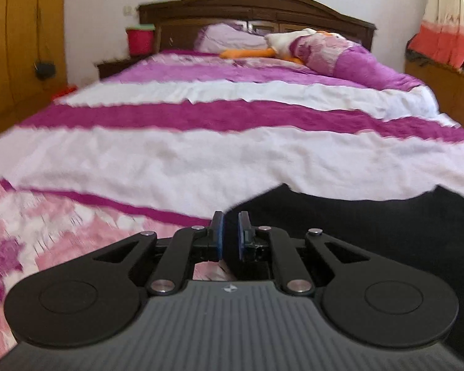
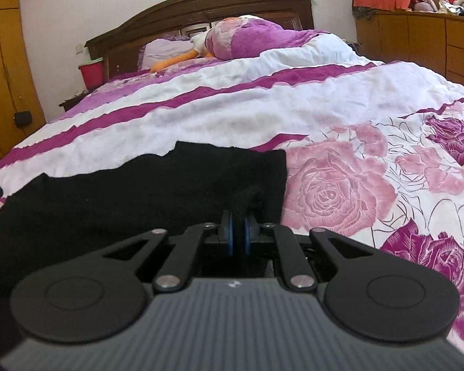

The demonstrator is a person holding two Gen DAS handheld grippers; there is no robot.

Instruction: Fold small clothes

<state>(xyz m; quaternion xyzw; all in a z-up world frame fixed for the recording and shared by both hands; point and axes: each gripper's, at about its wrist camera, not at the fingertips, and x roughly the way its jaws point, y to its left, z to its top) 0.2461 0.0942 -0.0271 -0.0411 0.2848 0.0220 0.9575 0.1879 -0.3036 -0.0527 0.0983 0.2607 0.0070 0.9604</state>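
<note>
The black garment (image 2: 145,198) lies spread on the near end of the floral bedspread (image 2: 355,185). It looks soft, light and limp, best taken by its near corners. The left gripper (image 1: 231,235) and the right gripper (image 2: 238,235) each pinch a near edge.

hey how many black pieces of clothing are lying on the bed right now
1. The black garment lies spread on the near end of the bed, partly over the floral quilt section. Both views show the same piece; anything beneath it would be hidden.
</note>
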